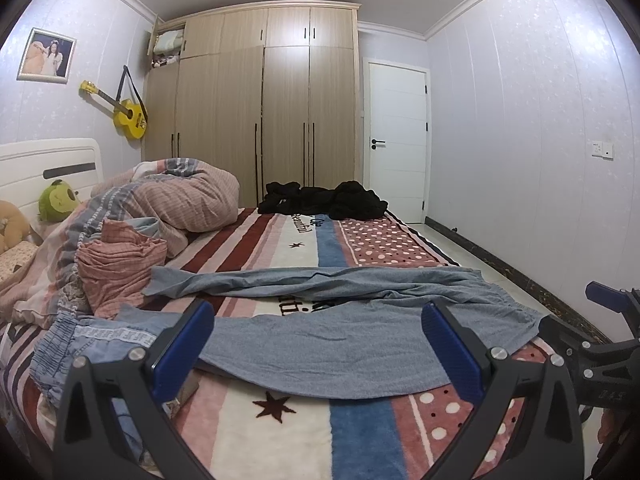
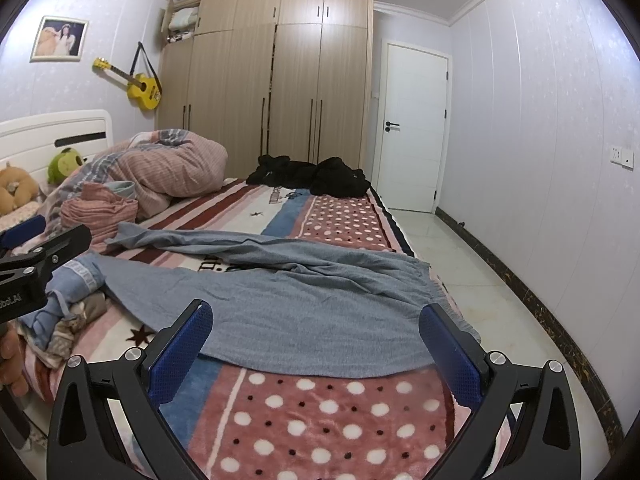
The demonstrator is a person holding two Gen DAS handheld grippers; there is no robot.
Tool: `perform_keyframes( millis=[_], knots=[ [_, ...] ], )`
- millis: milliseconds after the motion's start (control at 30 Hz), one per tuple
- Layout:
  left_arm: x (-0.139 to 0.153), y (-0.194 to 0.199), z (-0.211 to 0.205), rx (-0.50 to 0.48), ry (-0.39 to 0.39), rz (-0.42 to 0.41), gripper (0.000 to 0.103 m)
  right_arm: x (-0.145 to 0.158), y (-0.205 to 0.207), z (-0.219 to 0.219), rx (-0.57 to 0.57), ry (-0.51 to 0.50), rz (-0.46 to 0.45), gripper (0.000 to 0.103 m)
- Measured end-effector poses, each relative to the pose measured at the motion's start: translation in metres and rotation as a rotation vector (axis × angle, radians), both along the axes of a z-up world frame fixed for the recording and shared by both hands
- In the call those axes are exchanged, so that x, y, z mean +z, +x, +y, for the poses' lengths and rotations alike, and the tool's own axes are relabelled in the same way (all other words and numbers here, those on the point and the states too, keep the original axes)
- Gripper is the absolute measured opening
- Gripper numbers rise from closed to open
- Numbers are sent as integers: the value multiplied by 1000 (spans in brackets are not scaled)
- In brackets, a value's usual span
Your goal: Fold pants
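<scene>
Two tools, left tool (image 1: 318, 344) and right tool (image 2: 316, 344), both wide open, holding nothing, above grey pants (image 2: 280, 292) spread flat on bed (image 2: 328, 420)

Grey-blue knit pants (image 1: 340, 332) (image 2: 280, 300): unfolded, wrinkled, flat across bed; legs spread toward 9 o'clock, waist toward 3.
</scene>
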State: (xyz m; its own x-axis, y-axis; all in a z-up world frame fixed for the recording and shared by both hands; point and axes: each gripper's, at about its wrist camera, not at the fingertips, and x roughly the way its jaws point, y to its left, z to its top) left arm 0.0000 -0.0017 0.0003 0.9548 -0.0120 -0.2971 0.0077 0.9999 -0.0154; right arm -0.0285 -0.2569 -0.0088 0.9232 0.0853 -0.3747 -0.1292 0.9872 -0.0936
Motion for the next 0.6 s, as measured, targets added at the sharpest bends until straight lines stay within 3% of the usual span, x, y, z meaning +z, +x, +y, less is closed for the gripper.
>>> perform_keyframes(
  millis=[600],
  knots=[
    [-6, 2, 4, -8, -4, 17, 102, -7, -5, 6, -8, 4, 15, 102]
  ],
)
